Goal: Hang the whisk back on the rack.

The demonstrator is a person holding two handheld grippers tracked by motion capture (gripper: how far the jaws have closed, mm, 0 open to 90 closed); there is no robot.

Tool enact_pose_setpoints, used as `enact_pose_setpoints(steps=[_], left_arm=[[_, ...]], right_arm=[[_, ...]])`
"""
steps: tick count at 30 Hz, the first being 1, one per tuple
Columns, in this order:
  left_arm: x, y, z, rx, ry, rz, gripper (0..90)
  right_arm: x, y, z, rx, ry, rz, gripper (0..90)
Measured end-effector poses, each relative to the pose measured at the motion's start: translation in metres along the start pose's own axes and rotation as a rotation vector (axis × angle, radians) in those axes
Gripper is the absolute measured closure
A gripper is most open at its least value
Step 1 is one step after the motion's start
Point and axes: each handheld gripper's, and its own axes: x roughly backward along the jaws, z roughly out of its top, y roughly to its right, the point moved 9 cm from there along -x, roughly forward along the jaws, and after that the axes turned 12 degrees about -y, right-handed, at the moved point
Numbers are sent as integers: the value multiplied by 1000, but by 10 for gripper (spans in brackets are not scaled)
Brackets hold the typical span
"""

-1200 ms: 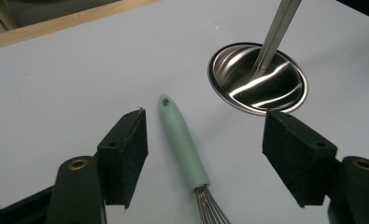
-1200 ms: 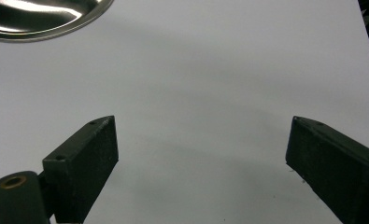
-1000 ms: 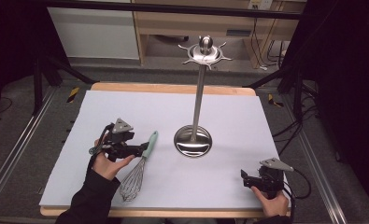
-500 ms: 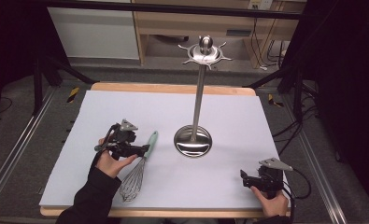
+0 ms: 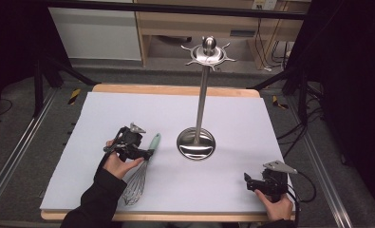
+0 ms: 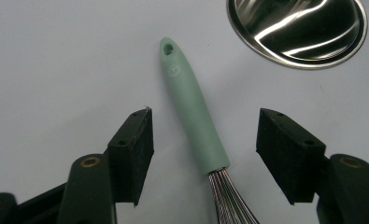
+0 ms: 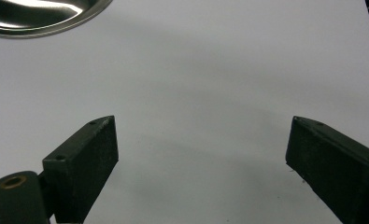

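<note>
Left tongs [image 6: 204, 135] low at frame bottom, jaws just closing around smooth mint-green whisk handle [image 6: 191, 105], not touching, right tongs [image 7: 201, 158] released over bare white counter [image 7: 210, 79]

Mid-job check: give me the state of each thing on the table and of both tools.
Whisk: flat on the white mat, handle between the left jaws, untouched.
Left tool: open, jaws just closing in.
Right tool: open, nothing between its jaws.
Hook stand: upright, hooks bare.

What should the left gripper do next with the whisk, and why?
Probably finish closing. The left gripper straddles the whisk handle near the wires, its jaws have just been closing, yet gaps remain on both sides, so nothing is gripped yet.
</note>
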Motion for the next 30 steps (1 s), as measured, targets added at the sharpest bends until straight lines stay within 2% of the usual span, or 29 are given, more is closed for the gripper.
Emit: enact_pose_setpoints(steps=[20, 30], left_arm=[[-24, -4, -10, 11, -103, -25, 452], [-32, -1, -12, 18, -148, -39, 498]], right_arm=[[0, 0, 0, 0, -4, 2, 97], [-1, 0, 0, 3, -4, 4, 97]])
